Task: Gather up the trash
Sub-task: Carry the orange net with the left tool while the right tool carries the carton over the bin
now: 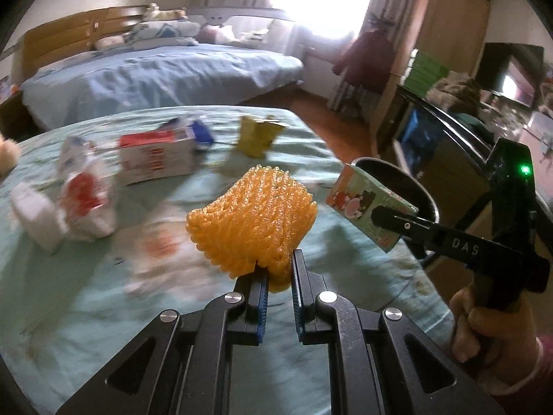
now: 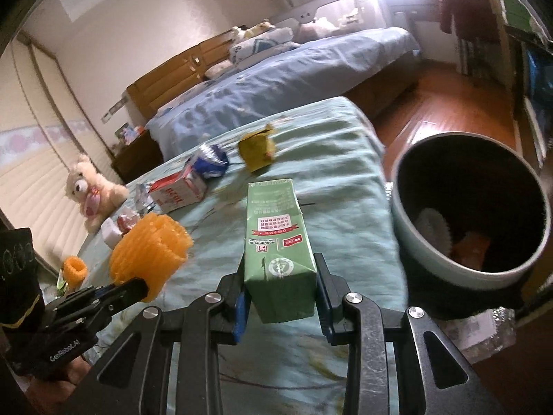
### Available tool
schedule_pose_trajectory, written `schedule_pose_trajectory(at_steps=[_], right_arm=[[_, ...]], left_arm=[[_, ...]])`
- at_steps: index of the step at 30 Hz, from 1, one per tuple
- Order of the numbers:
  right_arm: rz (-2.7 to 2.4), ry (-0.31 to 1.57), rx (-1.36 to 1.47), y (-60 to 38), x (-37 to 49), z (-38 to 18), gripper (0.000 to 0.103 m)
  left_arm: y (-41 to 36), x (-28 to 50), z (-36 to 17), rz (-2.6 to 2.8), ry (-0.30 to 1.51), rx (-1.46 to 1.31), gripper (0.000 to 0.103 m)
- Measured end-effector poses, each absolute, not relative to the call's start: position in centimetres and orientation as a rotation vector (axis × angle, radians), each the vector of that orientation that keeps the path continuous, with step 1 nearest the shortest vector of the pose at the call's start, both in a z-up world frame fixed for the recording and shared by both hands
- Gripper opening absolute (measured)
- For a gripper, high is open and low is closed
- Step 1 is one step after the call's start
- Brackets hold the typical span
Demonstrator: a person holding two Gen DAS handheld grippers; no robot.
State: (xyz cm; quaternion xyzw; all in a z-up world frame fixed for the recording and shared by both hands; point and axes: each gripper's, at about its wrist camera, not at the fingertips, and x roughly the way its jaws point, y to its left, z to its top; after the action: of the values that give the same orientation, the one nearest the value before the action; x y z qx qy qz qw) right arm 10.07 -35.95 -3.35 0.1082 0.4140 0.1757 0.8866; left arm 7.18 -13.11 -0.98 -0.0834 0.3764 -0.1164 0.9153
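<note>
Two pieces of trash are in our grip at once. Our left gripper is pinched tight on the lower edge of an orange foam fruit net, a soft mesh sleeve that fans out above and ahead of the blue-padded fingertips, lifted clear of the pale green bedsheet. Our right gripper has its jaws partly apart and pressed on both sides of a green rectangular drink carton, which stands nearly upright between the pads with its top pointing away from us. In the left wrist view that carton hangs in front of the bin's rim, off to the right of the foam net.

Just right of the carton sits a round dark-lined waste bin with a pale rim, beside the bed's edge, with some scraps at its bottom. More litter lies on the sheet beyond both grippers: a red and white carton on its side, a crumpled blue wrapper, a yellow crushed carton and a small orange foam ring. A cream teddy bear sits near the far left edge.
</note>
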Motion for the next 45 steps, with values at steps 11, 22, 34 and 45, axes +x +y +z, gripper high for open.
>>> schedule_pose_trajectory(at_steps=[11,22,34,45], right_arm=[[0.264,0.833,0.276,-41.2,9.6,-2.8,0.032],[0.190,0.814,0.310,-45.1,9.6,-2.7,0.032],[0.121,0.807,0.334,-48.2,10.1,-3.0,0.032],[0.081,0.811,0.334,-50.0,11.4,-3.6,0.032]], left_arm=[[-17.4,11.2,-1.8,-0.333,0.797,-0.121,0.011],[-21.8,14.0,-1.9,-0.394,0.797,-0.078,0.011],[-25.5,16.9,-2.6,-0.442,0.813,-0.031,0.011],[-28.0,19.7,-2.7,-0.469,0.835,-0.013,0.011]])
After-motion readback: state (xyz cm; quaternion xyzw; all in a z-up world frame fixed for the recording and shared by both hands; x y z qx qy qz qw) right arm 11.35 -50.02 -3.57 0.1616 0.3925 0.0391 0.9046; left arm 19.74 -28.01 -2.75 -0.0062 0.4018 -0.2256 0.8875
